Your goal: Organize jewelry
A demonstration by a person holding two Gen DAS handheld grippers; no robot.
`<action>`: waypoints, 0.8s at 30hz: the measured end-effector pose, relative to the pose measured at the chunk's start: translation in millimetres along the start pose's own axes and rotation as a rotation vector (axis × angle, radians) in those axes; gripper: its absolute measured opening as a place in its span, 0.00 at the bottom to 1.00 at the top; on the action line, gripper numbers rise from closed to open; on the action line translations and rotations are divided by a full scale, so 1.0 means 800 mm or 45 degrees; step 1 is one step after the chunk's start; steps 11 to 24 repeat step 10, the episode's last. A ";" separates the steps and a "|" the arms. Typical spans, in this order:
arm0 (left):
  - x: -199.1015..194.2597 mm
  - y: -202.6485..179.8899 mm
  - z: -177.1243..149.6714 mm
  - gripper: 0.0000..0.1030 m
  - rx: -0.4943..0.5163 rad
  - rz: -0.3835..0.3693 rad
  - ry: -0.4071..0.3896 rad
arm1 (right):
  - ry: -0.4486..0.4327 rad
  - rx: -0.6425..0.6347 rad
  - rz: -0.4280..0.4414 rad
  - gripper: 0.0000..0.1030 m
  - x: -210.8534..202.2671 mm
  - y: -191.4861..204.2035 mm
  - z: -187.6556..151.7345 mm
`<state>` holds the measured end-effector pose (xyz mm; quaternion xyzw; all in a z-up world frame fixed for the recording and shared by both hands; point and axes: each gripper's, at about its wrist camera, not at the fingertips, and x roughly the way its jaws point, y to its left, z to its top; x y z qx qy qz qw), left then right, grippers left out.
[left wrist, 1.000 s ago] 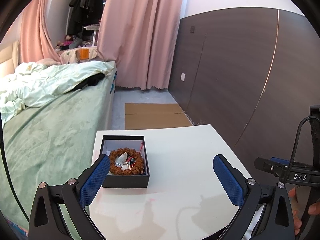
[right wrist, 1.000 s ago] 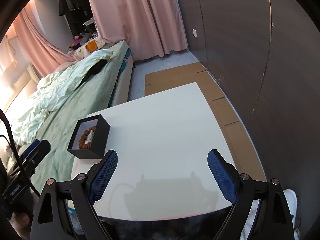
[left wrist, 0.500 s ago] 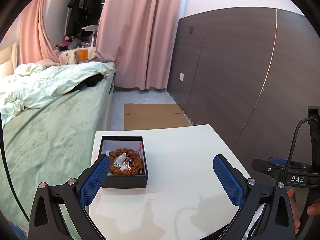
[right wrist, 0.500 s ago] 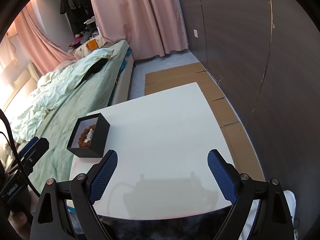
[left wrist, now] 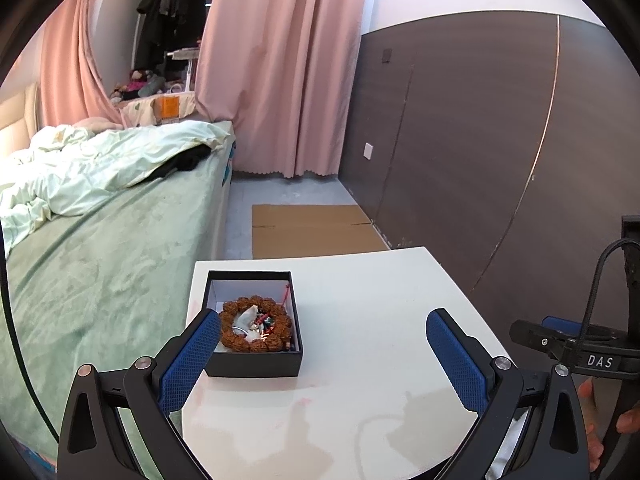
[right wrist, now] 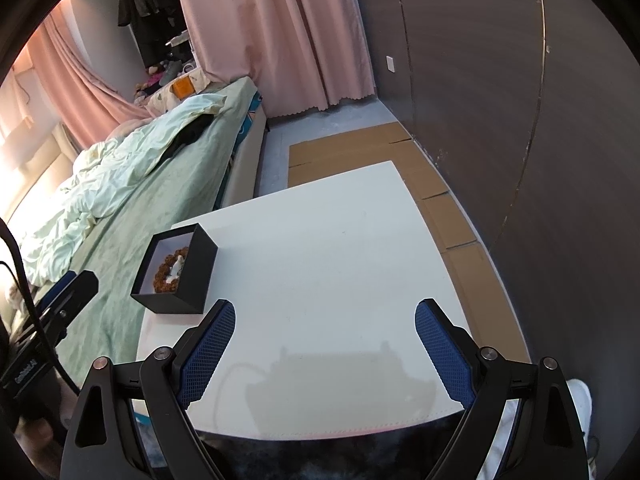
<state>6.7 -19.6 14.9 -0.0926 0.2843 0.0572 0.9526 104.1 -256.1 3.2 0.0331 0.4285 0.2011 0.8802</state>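
Observation:
A black open box [left wrist: 253, 363] stands at the left edge of the white table [left wrist: 360, 360]. In it lies a brown bead bracelet [left wrist: 236, 340] around small jewelry pieces and white paper. My left gripper [left wrist: 322, 334] is open and empty, just short of the box, its left finger [left wrist: 188, 360] overlapping the box's near left corner. In the right wrist view the box [right wrist: 188, 276] sits at the table's left, and my right gripper [right wrist: 325, 326] is open and empty over the table's near middle. The right gripper's body also shows at the right of the left wrist view [left wrist: 576, 344].
A bed with green cover [left wrist: 92, 264] lies right against the table's left side. A dark wall panel [left wrist: 480, 152] runs along the right. Flattened cardboard [left wrist: 312, 232] lies on the floor beyond the table. Pink curtains [left wrist: 280, 80] hang at the back.
Both grippers have drifted only slightly; the box sits a little lower and nearer in the left wrist view. Both stay open.

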 end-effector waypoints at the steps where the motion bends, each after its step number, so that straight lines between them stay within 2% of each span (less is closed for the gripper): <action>1: -0.001 0.001 0.001 0.99 0.002 0.005 -0.004 | 0.000 0.000 -0.001 0.89 0.001 0.000 0.001; 24: 0.001 0.008 0.002 0.99 0.002 0.021 0.009 | 0.006 -0.013 -0.017 0.89 0.013 0.005 0.002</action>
